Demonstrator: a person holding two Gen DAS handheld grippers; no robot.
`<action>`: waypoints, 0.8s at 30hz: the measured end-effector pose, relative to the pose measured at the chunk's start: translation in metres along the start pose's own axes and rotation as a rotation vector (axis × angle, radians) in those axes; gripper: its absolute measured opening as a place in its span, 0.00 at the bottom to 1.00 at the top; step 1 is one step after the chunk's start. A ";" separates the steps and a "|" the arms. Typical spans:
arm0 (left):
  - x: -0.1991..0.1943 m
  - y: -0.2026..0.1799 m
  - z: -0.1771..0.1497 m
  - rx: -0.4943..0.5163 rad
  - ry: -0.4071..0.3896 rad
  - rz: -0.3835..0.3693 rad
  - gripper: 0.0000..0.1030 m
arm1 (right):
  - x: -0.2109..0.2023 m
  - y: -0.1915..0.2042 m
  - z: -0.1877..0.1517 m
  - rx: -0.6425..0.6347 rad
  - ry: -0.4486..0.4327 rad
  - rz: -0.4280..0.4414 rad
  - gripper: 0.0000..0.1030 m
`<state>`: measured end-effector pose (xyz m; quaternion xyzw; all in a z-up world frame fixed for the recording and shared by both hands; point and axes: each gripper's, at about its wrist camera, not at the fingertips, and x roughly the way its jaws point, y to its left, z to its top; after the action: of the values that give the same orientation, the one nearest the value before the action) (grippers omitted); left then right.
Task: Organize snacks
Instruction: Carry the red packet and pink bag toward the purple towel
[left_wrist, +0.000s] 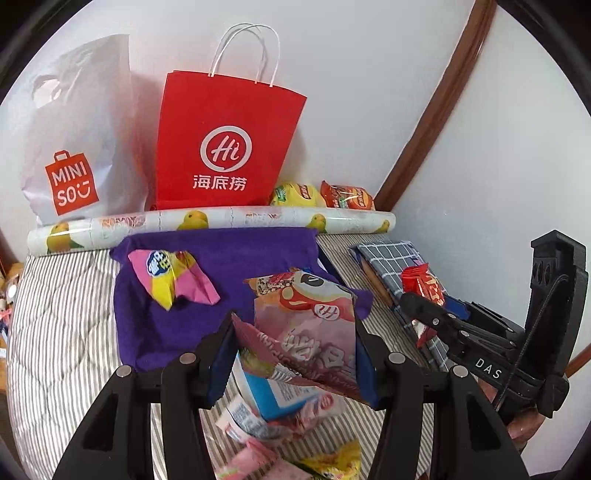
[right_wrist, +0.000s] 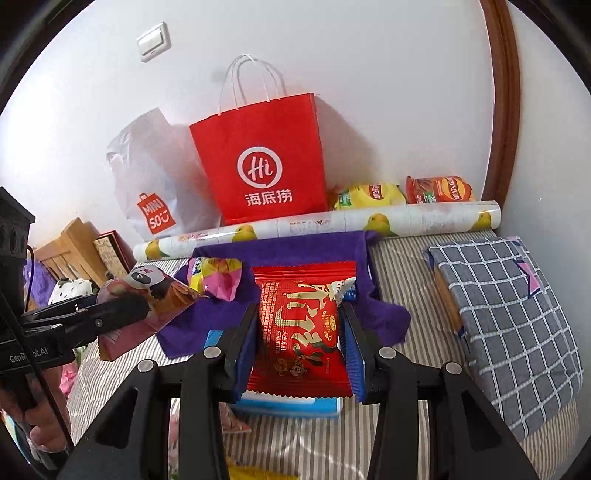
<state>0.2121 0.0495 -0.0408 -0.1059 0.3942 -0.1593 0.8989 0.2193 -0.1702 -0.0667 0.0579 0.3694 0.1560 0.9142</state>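
Being light, crinkly and slippery, the pink snack packet (left_wrist: 306, 332) and red snack packet (right_wrist: 301, 332) are pinched mid-body by the left gripper (left_wrist: 295, 354) and right gripper (right_wrist: 299, 350) jaws.

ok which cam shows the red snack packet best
The right wrist view: the red snack packet sits centred and close, printed face fully visible, clamped by the right gripper. In the left wrist view it is small, edge-on at the right, partly hidden by that gripper.
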 end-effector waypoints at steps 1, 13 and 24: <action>0.002 0.002 0.003 -0.002 0.000 0.002 0.52 | 0.003 0.000 0.002 0.002 0.001 0.000 0.41; 0.026 0.028 0.032 -0.018 0.000 0.059 0.52 | 0.042 -0.011 0.030 0.016 0.004 -0.003 0.41; 0.055 0.067 0.043 -0.076 0.048 0.110 0.52 | 0.109 -0.024 0.036 0.036 0.083 0.030 0.41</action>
<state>0.2927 0.0936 -0.0704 -0.1143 0.4265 -0.0973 0.8919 0.3237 -0.1570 -0.1175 0.0736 0.4089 0.1653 0.8944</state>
